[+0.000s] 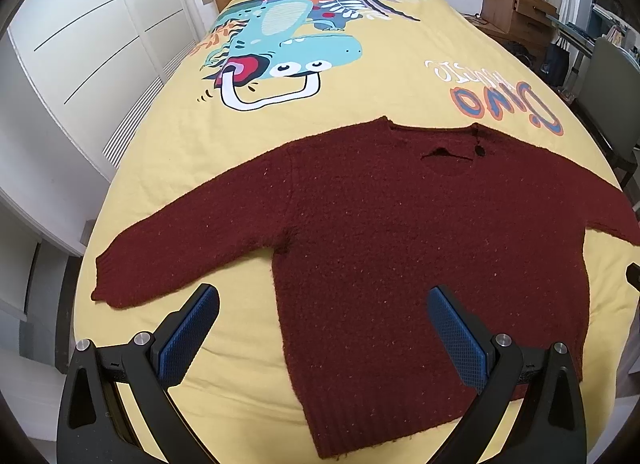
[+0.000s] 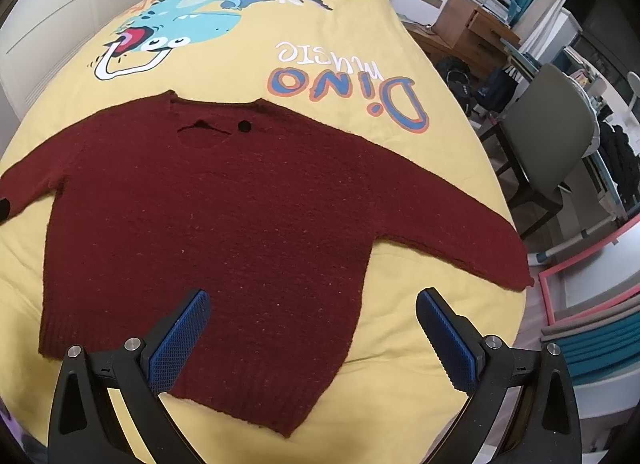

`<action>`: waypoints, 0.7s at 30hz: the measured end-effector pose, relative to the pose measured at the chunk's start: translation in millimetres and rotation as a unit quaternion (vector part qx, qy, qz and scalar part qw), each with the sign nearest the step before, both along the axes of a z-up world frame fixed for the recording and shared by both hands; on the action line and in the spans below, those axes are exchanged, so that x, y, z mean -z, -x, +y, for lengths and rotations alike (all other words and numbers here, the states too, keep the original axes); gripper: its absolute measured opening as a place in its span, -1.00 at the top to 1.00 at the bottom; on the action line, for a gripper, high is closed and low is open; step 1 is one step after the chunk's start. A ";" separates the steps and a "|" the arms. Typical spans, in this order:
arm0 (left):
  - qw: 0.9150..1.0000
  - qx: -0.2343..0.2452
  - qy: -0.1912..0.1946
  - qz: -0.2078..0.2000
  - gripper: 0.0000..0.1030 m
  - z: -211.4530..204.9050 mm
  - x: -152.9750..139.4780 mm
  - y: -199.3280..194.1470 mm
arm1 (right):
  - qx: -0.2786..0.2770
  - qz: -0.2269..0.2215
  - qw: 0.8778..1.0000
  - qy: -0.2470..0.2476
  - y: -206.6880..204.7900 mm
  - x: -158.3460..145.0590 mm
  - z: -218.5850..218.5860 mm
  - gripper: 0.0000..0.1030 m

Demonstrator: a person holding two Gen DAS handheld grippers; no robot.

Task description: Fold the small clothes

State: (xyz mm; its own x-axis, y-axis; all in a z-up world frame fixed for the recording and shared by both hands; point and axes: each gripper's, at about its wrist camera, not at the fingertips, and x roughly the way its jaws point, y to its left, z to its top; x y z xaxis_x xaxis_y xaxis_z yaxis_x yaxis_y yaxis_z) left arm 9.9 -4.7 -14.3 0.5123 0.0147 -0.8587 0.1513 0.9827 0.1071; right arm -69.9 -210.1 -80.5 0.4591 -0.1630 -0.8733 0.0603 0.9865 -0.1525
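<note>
Plainly, from the left wrist, the maroon sweater (image 1: 400,232) lies flat mid-frame on the yellow bedspread (image 1: 400,76), left gripper (image 1: 320,336) spread wide above it (presumably poised to grasp). From the right wrist, right gripper (image 2: 312,338) gapes likewise at lower centre.

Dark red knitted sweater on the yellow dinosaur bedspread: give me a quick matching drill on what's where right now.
Things:
1. Dark red knitted sweater
2. Black round button
3. Left gripper
4. Grey-green chair

States or places:
A. beside the bed
B. open, above the hem
C. spread flat, sleeves out
D. at the neckline

Pairs: 1-C, 2-D, 3-B, 4-A
</note>
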 end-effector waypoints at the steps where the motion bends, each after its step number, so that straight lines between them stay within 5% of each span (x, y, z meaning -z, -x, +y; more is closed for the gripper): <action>1: 1.000 0.001 0.001 -0.002 -0.98 -0.1 -1.0 0.0 | 0.001 -0.001 1.000 0.001 -0.1 -0.4 -0.1 -0.99; 21: 1.000 0.005 0.000 -0.004 -0.98 -3.4 -4.7 -4.0 | 0.012 -0.002 1.000 0.007 0.3 0.0 -7.8 -0.99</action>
State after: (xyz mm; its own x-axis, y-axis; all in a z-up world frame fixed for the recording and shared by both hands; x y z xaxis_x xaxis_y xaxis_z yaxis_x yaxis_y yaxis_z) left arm 13.9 -8.1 -9.6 0.5187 0.0089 -0.8549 0.1604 0.9812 0.1075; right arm -70.3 -217.9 -80.5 0.4589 -0.1868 -0.8686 0.0840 0.9824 -0.1669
